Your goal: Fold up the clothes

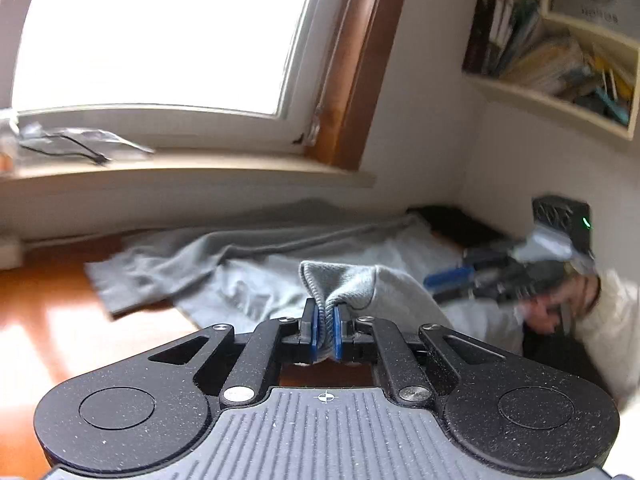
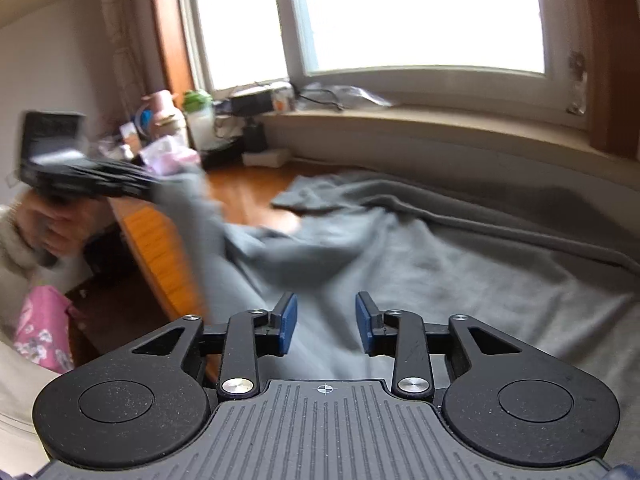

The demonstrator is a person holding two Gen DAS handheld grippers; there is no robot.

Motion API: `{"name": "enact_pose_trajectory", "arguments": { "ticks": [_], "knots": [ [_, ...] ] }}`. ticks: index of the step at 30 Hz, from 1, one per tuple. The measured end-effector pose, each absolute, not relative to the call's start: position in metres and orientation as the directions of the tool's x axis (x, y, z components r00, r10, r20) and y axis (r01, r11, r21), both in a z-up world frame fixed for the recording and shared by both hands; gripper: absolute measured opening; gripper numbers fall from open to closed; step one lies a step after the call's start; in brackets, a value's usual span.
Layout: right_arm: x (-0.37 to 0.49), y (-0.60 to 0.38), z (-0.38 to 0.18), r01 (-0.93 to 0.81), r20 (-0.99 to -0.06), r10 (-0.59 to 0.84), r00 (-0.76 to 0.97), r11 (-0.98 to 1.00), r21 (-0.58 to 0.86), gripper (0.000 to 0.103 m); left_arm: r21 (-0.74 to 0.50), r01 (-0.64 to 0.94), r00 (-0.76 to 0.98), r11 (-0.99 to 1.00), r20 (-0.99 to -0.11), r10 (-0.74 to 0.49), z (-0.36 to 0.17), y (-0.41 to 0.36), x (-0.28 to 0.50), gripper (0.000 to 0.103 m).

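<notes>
A: We start with the garment (image 2: pixel 460 264): grey, spread over the wooden table (image 1: pixel 48 304) under the window (image 1: pixel 160 32), its long axis running roughly 9 to 3 across the right wrist view. One hem is lifted off the table.

B: Lifted by us. Our left gripper (image 1: pixel 326 334) is clamped on that hem, cloth bunched between the blue pads (image 1: pixel 315 334). In the right view it sits at about 10 o'clock, the fabric hanging down from it.

A: And our right gripper (image 2: pixel 326 326)?

B: Jaws apart, nothing pinched; the cloth lies just under and ahead of it, toward 12. We judge it the nearer hand for the garment's free near edge.

A: So the fold likely depends on carrying the held hem across the short way, toward 3.

B: Containers: the wall shelf (image 1: pixel 560 96) at 2 o'clock in the left view holds books (image 1: pixel 500 28). A pink bag (image 2: pixel 40 328) sits at 8 o'clock in the right view; we cannot tell what is in it.
</notes>
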State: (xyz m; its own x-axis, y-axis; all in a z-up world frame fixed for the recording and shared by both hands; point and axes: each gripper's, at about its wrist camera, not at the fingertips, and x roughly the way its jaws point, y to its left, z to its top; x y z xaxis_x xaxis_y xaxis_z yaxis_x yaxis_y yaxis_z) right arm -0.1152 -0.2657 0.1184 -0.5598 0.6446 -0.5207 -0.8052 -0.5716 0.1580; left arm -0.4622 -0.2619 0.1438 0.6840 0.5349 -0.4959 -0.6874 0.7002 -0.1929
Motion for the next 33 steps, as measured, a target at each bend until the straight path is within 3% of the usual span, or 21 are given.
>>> {"name": "enact_pose_trajectory", "arguments": {
  "ticks": [3, 4, 11, 15, 17, 24, 26, 27, 28, 29, 33],
  "knots": [
    [-0.108, -0.258, 0.106, -0.83, -0.551, 0.65, -0.523, -0.536, 0.155, 0.034, -0.129, -0.711, 0.602, 0.692, -0.621, 0.502, 0.137, -0.282, -0.471, 0.026],
    [-0.105, -0.256, 0.103, -0.837, -0.557, 0.654, -0.511, -0.525, 0.152, 0.034, -0.11, -0.73, 0.572, 0.674, -0.637, 0.517, 0.136, -0.286, -0.475, 0.027],
    [-0.092, -0.246, 0.097, -0.867, -0.57, 0.679, -0.463, -0.48, 0.132, 0.035, -0.127, -0.791, 0.531, 0.598, -0.628, 0.569, 0.143, -0.28, -0.496, 0.042],
    [-0.092, -0.248, 0.098, -0.884, -0.57, 0.708, -0.416, -0.461, 0.073, 0.038, -0.127, -0.784, 0.542, 0.608, -0.619, 0.569, 0.138, -0.276, -0.481, 0.065],
    [-0.09, -0.249, 0.096, -0.895, -0.568, 0.727, -0.385, -0.444, 0.039, 0.042, -0.144, -0.78, 0.552, 0.61, -0.619, 0.559, 0.127, -0.272, -0.468, 0.065],
    [-0.067, -0.245, 0.08, -0.928, -0.586, 0.749, -0.31, -0.373, 0.013, 0.042, -0.166, -0.812, 0.51, 0.559, -0.667, 0.543, 0.071, -0.244, -0.432, 0.065],
    [-0.061, -0.246, 0.079, -0.932, -0.583, 0.754, -0.301, -0.361, 0.014, 0.042, -0.159, -0.822, 0.496, 0.547, -0.672, 0.549, 0.061, -0.237, -0.427, 0.06],
    [-0.059, -0.246, 0.078, -0.935, -0.581, 0.758, -0.297, -0.356, 0.014, 0.042, -0.16, -0.817, 0.504, 0.555, -0.666, 0.55, 0.06, -0.237, -0.426, 0.047],
    [-0.057, -0.247, 0.078, -0.937, -0.578, 0.761, -0.293, -0.349, 0.016, 0.042, -0.16, -0.815, 0.508, 0.557, -0.662, 0.552, 0.061, -0.237, -0.428, 0.016],
    [-0.054, -0.247, 0.078, -0.939, -0.576, 0.764, -0.29, -0.343, 0.019, 0.042, -0.156, -0.82, 0.503, 0.551, -0.657, 0.562, 0.063, -0.238, -0.433, 0.003],
    [-0.043, -0.247, 0.074, -0.95, -0.573, 0.774, -0.271, -0.313, 0.027, 0.042, -0.145, -0.844, 0.479, 0.516, -0.636, 0.605, 0.072, -0.241, -0.454, 0.004]
  ]
}}
